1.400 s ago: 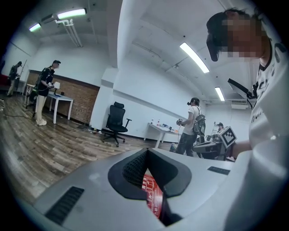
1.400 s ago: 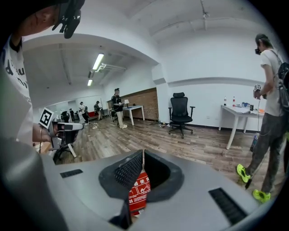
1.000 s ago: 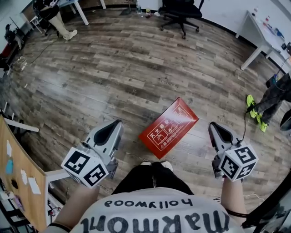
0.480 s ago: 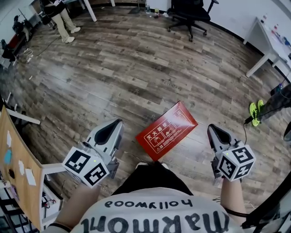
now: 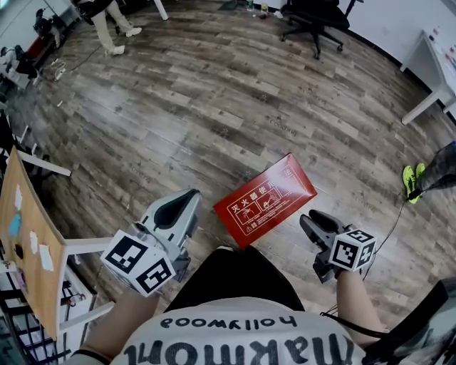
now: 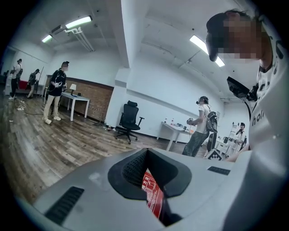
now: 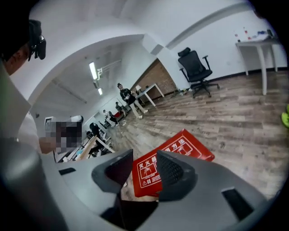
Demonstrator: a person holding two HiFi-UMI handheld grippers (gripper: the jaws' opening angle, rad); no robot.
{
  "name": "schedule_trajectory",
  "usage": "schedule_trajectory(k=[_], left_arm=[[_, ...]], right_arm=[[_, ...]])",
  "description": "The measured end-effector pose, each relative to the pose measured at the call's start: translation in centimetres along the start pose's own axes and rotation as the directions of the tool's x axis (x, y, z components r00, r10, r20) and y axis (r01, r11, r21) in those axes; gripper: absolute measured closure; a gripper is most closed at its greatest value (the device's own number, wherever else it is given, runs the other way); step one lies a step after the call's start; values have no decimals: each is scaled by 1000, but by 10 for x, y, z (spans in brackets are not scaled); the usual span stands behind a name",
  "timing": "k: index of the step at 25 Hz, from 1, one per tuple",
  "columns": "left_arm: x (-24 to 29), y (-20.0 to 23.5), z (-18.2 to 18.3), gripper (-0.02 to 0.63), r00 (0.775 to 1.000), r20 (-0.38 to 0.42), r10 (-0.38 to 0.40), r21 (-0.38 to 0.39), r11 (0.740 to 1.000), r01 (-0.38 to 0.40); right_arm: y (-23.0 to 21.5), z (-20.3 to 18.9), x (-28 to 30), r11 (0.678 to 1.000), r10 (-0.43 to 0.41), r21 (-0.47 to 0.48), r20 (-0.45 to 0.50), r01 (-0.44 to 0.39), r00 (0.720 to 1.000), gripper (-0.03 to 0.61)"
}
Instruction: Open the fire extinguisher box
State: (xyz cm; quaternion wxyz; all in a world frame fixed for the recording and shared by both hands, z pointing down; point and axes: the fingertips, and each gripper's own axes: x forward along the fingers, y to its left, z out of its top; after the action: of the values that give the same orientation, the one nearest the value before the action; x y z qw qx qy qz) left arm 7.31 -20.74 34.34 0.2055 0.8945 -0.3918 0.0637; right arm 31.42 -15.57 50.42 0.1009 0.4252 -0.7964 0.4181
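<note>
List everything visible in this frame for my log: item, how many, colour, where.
fire extinguisher box: one, red with white print, flat on the floor ahead of the person, lid shut
floor: one, grey-brown wood planks, everywhere
office chair: one, black, top right
table: one, white, right edge
board: one, wood-coloured with paper notes, left edge
bystander: one, beige trousers, top left
shoes: two, yellow-green, on another bystander at the right edge
left gripper: one, grey and black, left of the box, jaws together, nothing held
right gripper: one, grey and black, right of the box, jaws opening, nothing between them
shirt: one, white with black letters, bottom
</note>
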Motion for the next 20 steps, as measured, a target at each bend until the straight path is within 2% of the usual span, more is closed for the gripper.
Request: schedule_trajectory(k=[6, 12, 16, 20], left_arm=[[-6, 3, -14, 607, 998, -30, 55, 15, 998, -55], [-15, 8, -32, 607, 991, -77, 108, 32, 994, -106], [-20, 18, -41, 607, 985, -82, 151, 24, 988, -149], [-26, 25, -49, 607, 979, -94, 179, 21, 984, -178]], right_arm=[[-45, -74, 33, 979, -4, 203, -115, 28, 993, 408], [-80, -113, 66, 931, 13, 364, -131, 36, 991, 376], [-100, -140, 88, 904, 17, 424, -165, 56, 986, 367], [-117, -159, 100, 843, 22, 534, -153, 64, 988, 364]])
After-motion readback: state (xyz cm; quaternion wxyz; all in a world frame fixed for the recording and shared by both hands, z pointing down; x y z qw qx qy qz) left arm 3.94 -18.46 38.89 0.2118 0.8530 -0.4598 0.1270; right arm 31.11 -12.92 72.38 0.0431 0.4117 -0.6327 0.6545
